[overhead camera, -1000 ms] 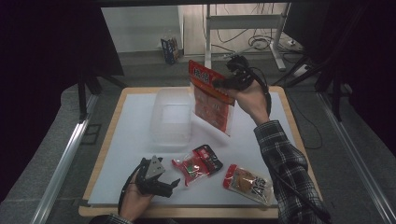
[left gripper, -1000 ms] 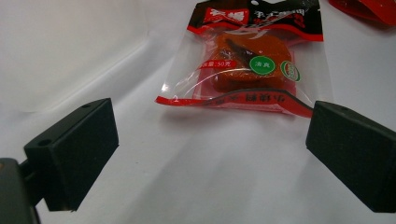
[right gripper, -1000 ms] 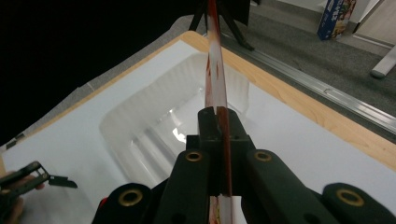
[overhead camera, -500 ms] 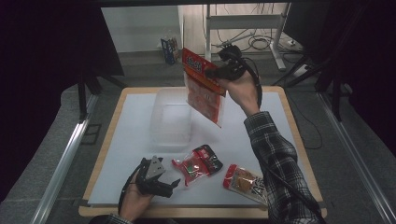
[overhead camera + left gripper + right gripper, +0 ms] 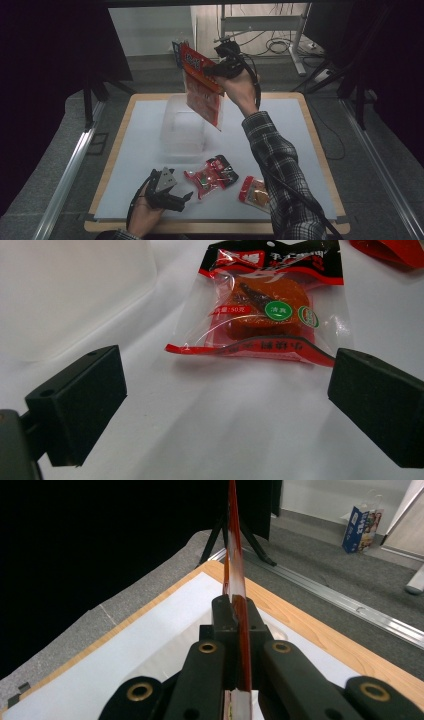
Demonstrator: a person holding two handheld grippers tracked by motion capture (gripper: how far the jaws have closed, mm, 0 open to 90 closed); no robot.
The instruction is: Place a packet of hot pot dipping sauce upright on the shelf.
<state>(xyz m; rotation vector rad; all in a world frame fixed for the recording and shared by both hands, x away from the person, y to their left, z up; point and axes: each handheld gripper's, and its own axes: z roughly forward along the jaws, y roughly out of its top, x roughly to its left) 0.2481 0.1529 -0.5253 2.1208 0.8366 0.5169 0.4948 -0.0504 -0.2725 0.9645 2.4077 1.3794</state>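
Up high, the red packet [image 5: 204,85] hangs tilted above the clear bin [image 5: 183,127], clamped at its upper edge between the closed jaws of the right gripper [image 5: 212,71]; in the right gripper view the packet [image 5: 234,585] stands edge-on between them. Near the table's front edge, the left gripper [image 5: 181,198] rests with jaws wide apart, holding nothing. Just ahead of it lies a snack pouch [image 5: 264,305], and another pouch [image 5: 255,191] lies beside that one.
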